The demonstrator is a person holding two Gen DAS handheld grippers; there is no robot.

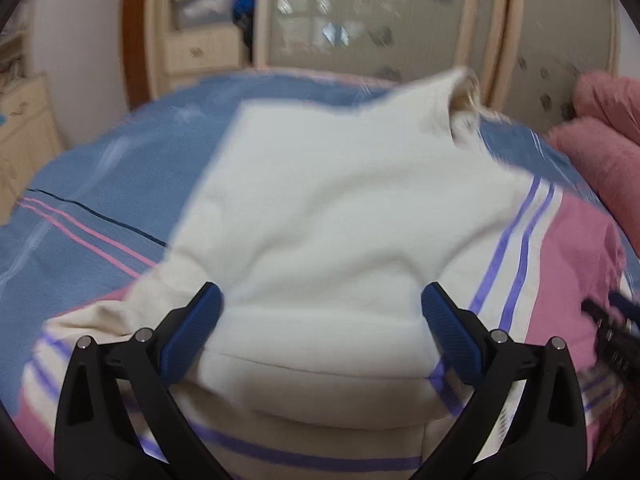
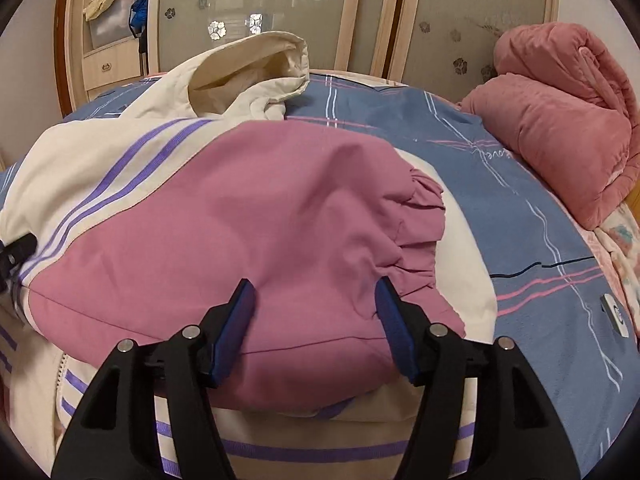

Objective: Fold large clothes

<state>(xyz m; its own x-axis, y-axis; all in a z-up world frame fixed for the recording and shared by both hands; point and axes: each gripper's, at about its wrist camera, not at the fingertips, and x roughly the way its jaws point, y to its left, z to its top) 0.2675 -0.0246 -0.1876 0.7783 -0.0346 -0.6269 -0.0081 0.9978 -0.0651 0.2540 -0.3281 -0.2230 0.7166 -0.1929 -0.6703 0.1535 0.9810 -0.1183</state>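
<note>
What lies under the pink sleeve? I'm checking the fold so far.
The pink sleeve lies folded across the cream jacket with purple stripes, on the blue plaid bedsheet. The jacket's front beneath the sleeve is covered, so it cannot be seen.

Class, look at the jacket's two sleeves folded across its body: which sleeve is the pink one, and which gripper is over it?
The pink sleeve with the gathered cuff lies under the right gripper; the cream sleeve lies under the left gripper.

Frosted floral wardrobe doors (image 2: 256, 8) behind; blue plaid bedsheet (image 2: 520, 184); pink quilt (image 2: 560, 120)
</note>
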